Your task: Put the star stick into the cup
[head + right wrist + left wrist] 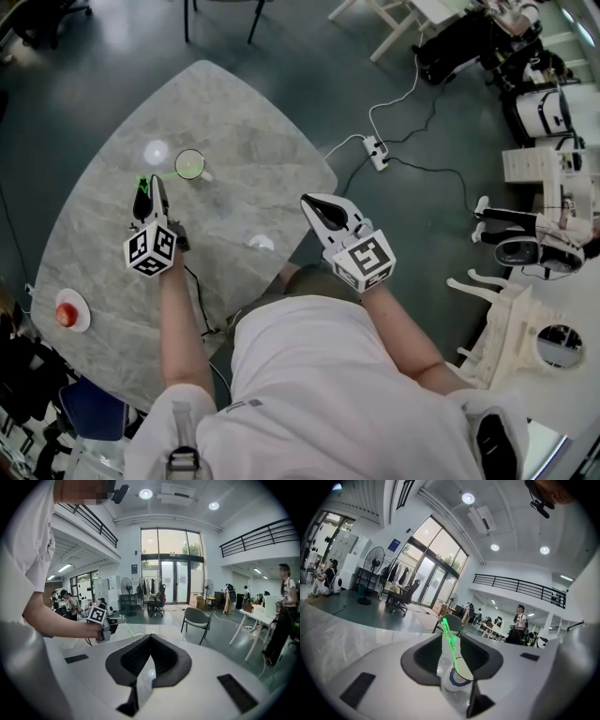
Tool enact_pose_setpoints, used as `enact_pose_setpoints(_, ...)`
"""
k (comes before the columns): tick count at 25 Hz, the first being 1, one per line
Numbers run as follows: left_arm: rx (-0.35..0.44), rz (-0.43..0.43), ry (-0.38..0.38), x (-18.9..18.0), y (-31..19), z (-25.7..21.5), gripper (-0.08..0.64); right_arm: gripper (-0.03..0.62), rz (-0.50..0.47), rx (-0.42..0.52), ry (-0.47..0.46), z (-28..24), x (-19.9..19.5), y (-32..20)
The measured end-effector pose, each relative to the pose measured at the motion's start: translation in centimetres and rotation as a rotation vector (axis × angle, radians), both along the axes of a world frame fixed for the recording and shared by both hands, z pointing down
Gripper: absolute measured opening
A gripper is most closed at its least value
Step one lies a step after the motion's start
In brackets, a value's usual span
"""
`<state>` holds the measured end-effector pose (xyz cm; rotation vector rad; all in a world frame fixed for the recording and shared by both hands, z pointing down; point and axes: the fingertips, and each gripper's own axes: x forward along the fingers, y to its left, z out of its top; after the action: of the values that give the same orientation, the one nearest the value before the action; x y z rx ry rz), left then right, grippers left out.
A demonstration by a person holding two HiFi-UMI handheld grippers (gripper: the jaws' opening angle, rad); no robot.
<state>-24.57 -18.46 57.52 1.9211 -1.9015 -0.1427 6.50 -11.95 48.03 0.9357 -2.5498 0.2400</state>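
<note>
1. Chiefly, the star stick (pixel 452 645) could drop onto the table (pixel 234 112) rather than into the cup (pixel 190 164). The left gripper (pixel 146 193) has its jaws partway apart with the stick lying loose between them, and its tip sits beside the cup, not over the mouth.
2. A stick falling slantwise could also strike the rim and tip the cup, which looks light.
3. The right gripper (pixel 147 666), its jaws closed together on nothing, hangs off the table's near edge, too far away to steady anything.
4. Whether either pad touches the stick is hard to judge. The star end is only a green blur, and the left gripper view does not show the cup.
</note>
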Motion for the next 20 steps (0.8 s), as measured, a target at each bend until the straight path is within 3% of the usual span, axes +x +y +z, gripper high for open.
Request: enact_pose_setpoints(20,-0.01,-0.029,-0.006,-0.4,1.6,-1.5,0.172,0.009,-0.022,0.001,-0.045,-0.6,-0.3,0.5)
